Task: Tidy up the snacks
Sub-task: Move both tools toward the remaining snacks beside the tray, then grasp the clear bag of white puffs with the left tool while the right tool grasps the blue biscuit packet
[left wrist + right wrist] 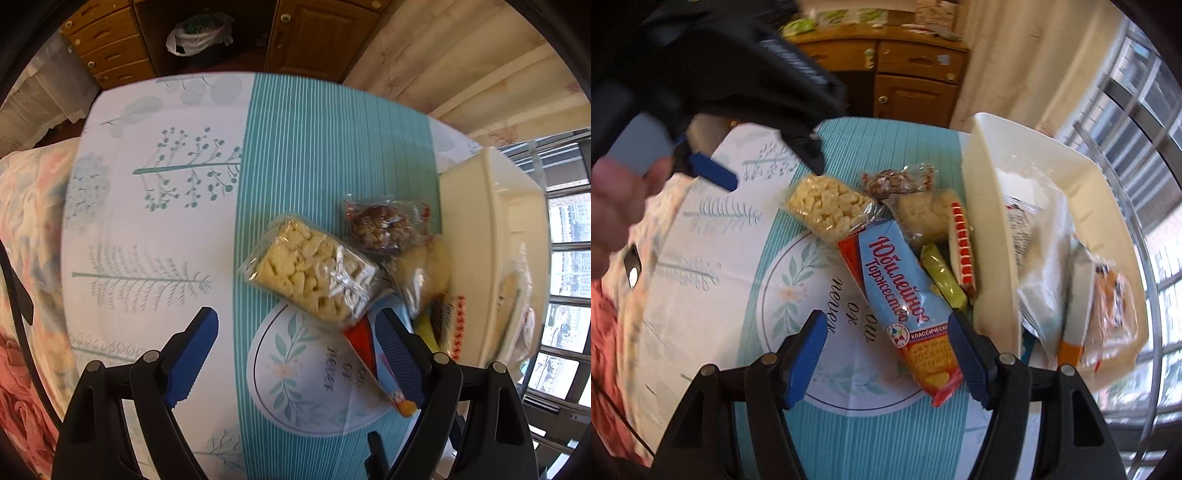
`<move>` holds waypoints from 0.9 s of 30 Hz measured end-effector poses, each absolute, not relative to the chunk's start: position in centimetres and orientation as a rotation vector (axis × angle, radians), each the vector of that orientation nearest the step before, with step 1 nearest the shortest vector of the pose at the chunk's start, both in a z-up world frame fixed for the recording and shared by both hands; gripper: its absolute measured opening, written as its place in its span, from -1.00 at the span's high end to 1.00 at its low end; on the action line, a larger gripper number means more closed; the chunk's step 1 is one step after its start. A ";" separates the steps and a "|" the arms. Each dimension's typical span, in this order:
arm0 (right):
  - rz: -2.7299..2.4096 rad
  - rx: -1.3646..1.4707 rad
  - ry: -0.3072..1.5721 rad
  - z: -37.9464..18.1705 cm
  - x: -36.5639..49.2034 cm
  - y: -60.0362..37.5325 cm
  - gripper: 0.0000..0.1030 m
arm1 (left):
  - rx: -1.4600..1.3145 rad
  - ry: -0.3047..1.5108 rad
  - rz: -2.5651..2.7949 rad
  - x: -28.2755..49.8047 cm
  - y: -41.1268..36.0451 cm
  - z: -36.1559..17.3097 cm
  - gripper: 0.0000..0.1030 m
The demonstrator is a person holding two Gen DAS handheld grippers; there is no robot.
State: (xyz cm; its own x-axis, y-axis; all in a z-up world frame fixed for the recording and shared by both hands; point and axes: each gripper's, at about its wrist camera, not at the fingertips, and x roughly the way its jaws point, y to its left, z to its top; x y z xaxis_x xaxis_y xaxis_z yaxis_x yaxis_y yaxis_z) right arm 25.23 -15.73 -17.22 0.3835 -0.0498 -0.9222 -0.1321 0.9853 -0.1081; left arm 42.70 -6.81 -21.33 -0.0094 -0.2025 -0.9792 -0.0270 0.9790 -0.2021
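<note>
Reach step: both grippers empty, jaws apart; right gripper [888, 356] straddles blue biscuit pack [908, 306] lying left of white bin [991, 206]. Left gripper [295, 354] near cracker bag [310, 269]. Next: lower, close.

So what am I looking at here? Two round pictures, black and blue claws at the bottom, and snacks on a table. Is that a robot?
No robot: a person holds a two-finger gripper in each hand, and each carries a wide-angle camera looking along its fingers. One picture comes from the left gripper, the other from the right gripper. The right view also catches the other gripper and the hand holding it. On the teal tablecloth lie a clear bag of pale crackers, a dark snack bag, a blue biscuit pack and a green wrapped bar, beside a cream plastic bin already holding packets. Both grippers are open and hold nothing.
</note>
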 end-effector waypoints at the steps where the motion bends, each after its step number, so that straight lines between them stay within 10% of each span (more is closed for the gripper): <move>1: 0.060 -0.188 1.186 -17.6 25.4 -15.7 -0.32 | -0.176 1.587 -0.136 43.0 -7.1 -22.0 -0.67; 27: 0.162 -0.435 1.236 -22.6 28.4 -14.9 -0.29 | 0.009 1.691 -0.065 46.1 -13.8 -29.1 -1.00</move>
